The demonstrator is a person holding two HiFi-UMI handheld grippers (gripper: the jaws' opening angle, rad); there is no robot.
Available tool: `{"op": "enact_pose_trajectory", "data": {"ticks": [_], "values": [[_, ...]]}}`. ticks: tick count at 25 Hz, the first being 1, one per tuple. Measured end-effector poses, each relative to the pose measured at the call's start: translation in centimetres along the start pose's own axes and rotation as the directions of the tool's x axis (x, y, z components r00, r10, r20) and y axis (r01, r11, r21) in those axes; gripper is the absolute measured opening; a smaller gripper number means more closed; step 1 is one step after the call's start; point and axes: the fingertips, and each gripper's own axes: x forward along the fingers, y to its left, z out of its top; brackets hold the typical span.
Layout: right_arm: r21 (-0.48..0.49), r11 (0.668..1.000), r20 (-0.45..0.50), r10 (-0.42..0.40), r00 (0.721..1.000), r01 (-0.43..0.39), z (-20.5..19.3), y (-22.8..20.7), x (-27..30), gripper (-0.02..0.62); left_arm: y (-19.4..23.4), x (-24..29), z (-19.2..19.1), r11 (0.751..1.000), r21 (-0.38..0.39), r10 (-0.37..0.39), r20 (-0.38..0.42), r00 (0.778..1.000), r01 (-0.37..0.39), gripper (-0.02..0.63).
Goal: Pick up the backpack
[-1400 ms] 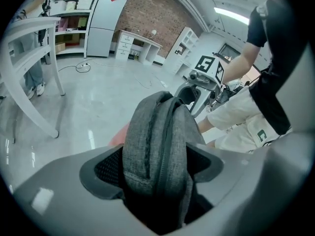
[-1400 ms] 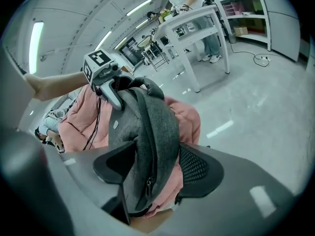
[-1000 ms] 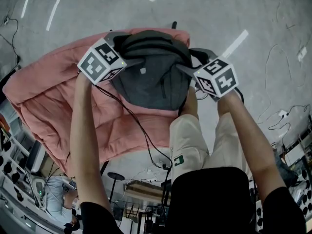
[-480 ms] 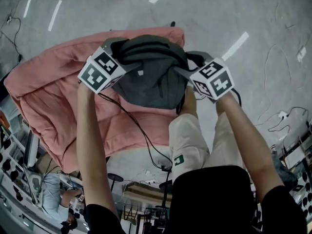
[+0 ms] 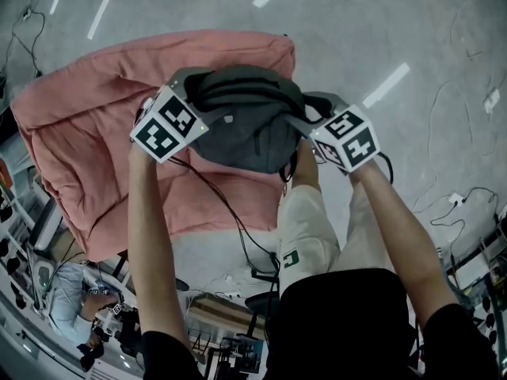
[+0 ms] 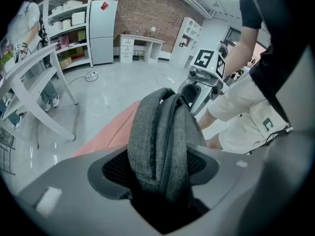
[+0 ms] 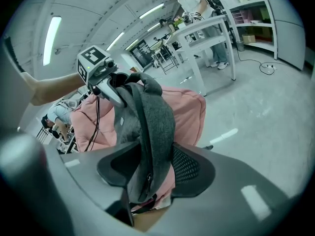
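A dark grey backpack (image 5: 247, 125) hangs bunched between my two grippers above a pink cushion (image 5: 87, 117). My left gripper (image 5: 192, 85) grips its left side; in the left gripper view, backpack fabric (image 6: 162, 132) fills the gap of the left gripper (image 6: 160, 168), and both pads press on it. My right gripper (image 5: 305, 113) holds the other side; in the right gripper view a fold of the backpack (image 7: 152, 117) runs through the right gripper (image 7: 147, 166). Both pairs of jaws have just been closing, with the backpack between them.
The pink cushion (image 7: 189, 112) lies on a grey floor with loose cables (image 5: 467, 192). A black cable (image 5: 230, 212) trails from the left gripper. A white table frame (image 6: 34, 102) and shelves (image 6: 74, 28) stand nearby. A person (image 5: 75, 311) sits at the lower left.
Both grippers have drawn the backpack up and toward me off the cushion. The backpack now looks narrower and more bunched between them.
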Motion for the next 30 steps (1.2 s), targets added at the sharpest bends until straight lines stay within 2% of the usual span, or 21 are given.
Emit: {"op": "enact_pose_trajectory", "data": {"ticks": [13, 22, 30], "values": [[-0.015, 0.999, 0.004, 0.049, 0.999, -0.049, -3.1, 1.3, -4.0, 0.183, -5.0, -0.6, 2.3, 0.999, 0.012, 0.041, -0.059, 0.997, -0.041, 0.255], [0.018, 0.998, 0.032, 0.067, 0.997, -0.067, -5.6, 1.3, -7.4, 0.147, -8.4, -0.2, 5.7, 0.999, 0.046, 0.033, -0.125, 0.992, -0.028, 0.228], [0.045, 0.995, -0.002, 0.094, 0.996, -0.094, -8.5, 1.7, -11.2, 0.141, -13.0, -0.3, 9.5, 0.994, 0.113, 0.014, -0.193, 0.981, 0.008, 0.209]]}}
